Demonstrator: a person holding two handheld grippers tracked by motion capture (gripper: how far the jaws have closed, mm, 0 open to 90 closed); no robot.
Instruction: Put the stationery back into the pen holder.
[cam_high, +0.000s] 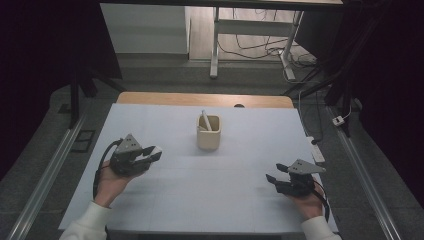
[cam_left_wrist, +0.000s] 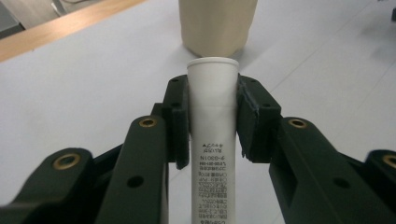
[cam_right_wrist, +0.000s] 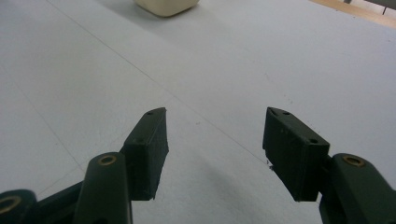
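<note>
A beige cup (cam_high: 208, 132) stands at the middle of the white table sheet, with a white tube (cam_high: 205, 120) leaning inside it. My left gripper (cam_high: 154, 152) sits left of the cup, shut on a second white tube (cam_left_wrist: 212, 140) that has small black print and points toward the cup (cam_left_wrist: 217, 23). My right gripper (cam_high: 274, 172) rests at the right front of the sheet, open, with bare sheet between its jaws (cam_right_wrist: 215, 154). The cup's base (cam_right_wrist: 166, 6) shows far ahead of it.
A white sheet (cam_high: 200, 190) covers the table, whose wooden far edge (cam_high: 205, 99) shows beyond it. A desk frame (cam_high: 250, 35) and loose cables (cam_high: 260, 47) stand on the floor behind. Metal rails (cam_high: 50, 170) run along both sides.
</note>
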